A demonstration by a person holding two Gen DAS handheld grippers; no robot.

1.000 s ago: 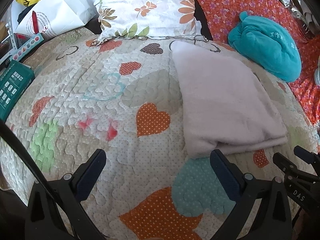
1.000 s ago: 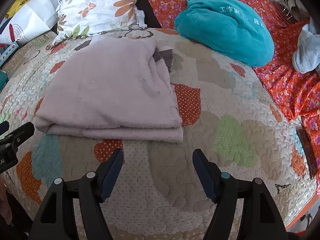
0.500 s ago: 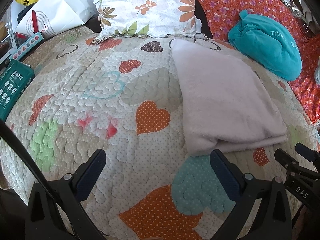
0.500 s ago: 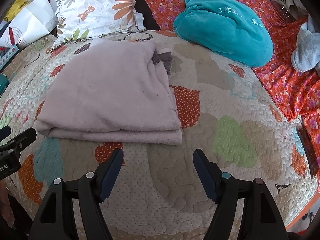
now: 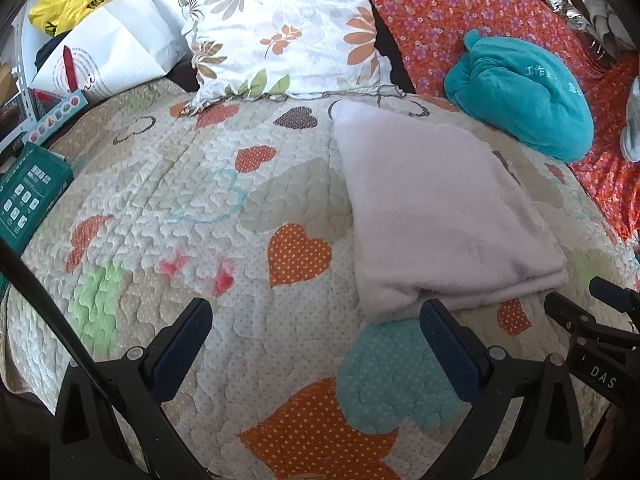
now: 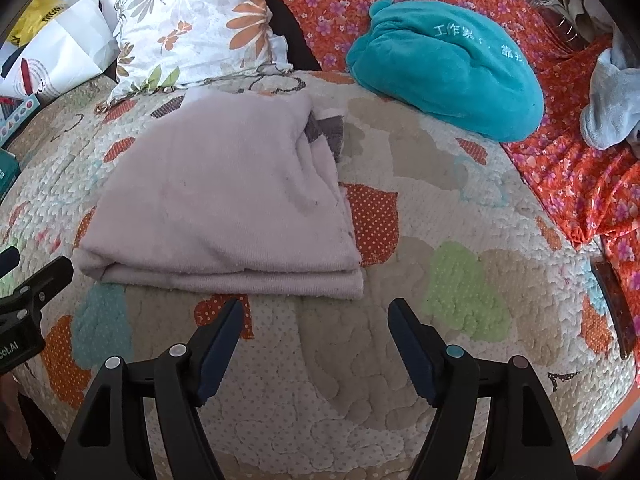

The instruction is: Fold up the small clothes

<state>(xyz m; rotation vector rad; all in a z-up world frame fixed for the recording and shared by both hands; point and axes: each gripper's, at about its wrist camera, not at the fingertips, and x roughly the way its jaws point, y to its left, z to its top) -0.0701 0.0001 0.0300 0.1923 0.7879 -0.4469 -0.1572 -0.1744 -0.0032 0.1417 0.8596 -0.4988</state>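
Observation:
A pale pink garment (image 5: 440,208) lies folded flat on the heart-patterned quilt (image 5: 200,208); in the right wrist view it (image 6: 224,204) shows a doubled front edge and a grey patch at its far right corner. My left gripper (image 5: 316,320) is open and empty, just short of the garment's near left corner. My right gripper (image 6: 316,320) is open and empty, just short of the garment's near right edge. Each gripper shows at the edge of the other's view.
A floral pillow (image 5: 288,28) and a teal plush bundle (image 6: 444,72) lie behind the garment. An orange floral cloth (image 6: 580,184) covers the right side. A white bag (image 5: 108,60) and a green box (image 5: 28,196) sit at the left.
Both grippers have drifted slightly back from the garment, staying open. The garment has not moved.

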